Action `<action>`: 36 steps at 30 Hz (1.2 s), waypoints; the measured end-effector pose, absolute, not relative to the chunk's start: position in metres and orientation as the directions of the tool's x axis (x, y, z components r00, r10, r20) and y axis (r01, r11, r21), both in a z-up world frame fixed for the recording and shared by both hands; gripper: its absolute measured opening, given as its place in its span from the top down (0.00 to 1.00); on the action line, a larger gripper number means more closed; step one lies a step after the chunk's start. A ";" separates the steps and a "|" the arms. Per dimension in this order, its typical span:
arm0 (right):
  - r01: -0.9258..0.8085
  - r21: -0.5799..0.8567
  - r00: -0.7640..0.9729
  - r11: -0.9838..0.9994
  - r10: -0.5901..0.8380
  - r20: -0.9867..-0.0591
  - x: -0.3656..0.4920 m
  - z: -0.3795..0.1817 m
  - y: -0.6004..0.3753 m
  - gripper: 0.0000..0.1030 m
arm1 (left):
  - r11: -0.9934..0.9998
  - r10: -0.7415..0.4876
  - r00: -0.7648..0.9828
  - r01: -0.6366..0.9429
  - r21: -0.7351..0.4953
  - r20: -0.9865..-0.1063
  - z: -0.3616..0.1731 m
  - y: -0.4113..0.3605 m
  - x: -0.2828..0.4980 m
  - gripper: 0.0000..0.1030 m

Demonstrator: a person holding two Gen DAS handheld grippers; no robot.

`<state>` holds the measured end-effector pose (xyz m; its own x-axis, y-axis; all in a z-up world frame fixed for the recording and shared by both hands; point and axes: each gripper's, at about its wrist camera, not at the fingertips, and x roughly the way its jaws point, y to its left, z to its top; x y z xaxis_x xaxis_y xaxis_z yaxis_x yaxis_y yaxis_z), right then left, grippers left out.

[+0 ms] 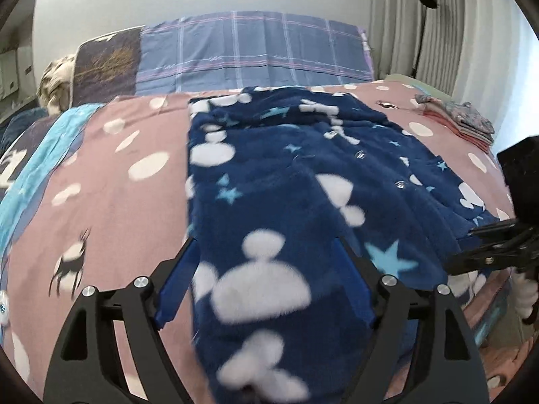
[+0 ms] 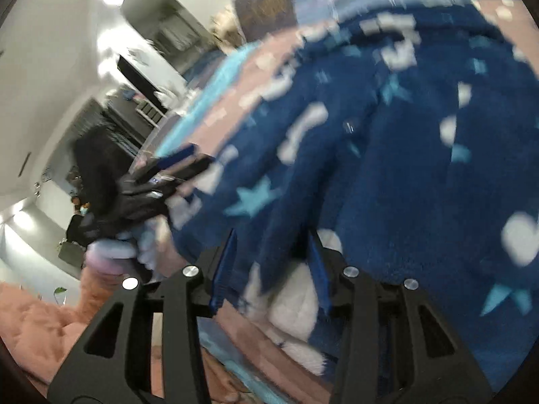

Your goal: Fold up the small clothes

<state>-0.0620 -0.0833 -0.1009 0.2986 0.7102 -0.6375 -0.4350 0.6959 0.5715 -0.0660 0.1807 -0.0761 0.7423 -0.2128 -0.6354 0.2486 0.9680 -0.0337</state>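
Fleece garment (image 1: pixel 303 175) between wide-open left gripper (image 1: pixel 266 252) pads

Bare pink bedspread (image 1: pixel 111 202) lies open left of the blue fleece garment (image 1: pixel 286 175), giving free passage there. The right claw (image 1: pixel 471 249) closes off the garment's right edge. A folded clothes stack (image 1: pixel 461 124) occupies the far right corner; pillows (image 1: pixel 249 50) bound the far side.
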 end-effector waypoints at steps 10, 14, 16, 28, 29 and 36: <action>-0.429 0.627 0.288 0.650 0.757 -0.587 -0.055 -0.094 -0.070 0.93 | 0.963 -0.267 0.713 0.179 -0.200 -0.648 -0.094 0.236 -0.106 0.16; -0.446 0.626 0.395 0.640 0.768 -0.504 -0.067 -0.061 -0.095 0.94 | 0.955 -0.298 0.685 0.218 -0.204 -0.665 -0.102 0.229 -0.110 0.16; -0.455 0.588 0.412 0.669 0.743 -0.527 -0.072 -0.055 -0.104 0.94 | 0.954 -0.298 0.677 0.226 -0.195 -0.674 -0.107 0.227 -0.110 0.16; -0.367 0.650 0.373 0.665 0.746 -0.552 -0.065 -0.092 -0.116 0.71 | 0.930 -0.364 0.650 0.219 -0.295 -0.667 -0.117 0.240 -0.105 0.16; -0.372 0.655 0.373 0.658 0.752 -0.544 -0.067 -0.090 -0.117 0.61 | 0.925 -0.374 0.649 0.216 -0.312 -0.662 -0.118 0.242 -0.104 0.16; -0.336 0.676 0.340 0.656 0.754 -0.562 -0.051 -0.101 -0.105 0.95 | 0.883 -0.444 0.654 0.202 -0.424 -0.613 -0.121 0.252 -0.104 0.82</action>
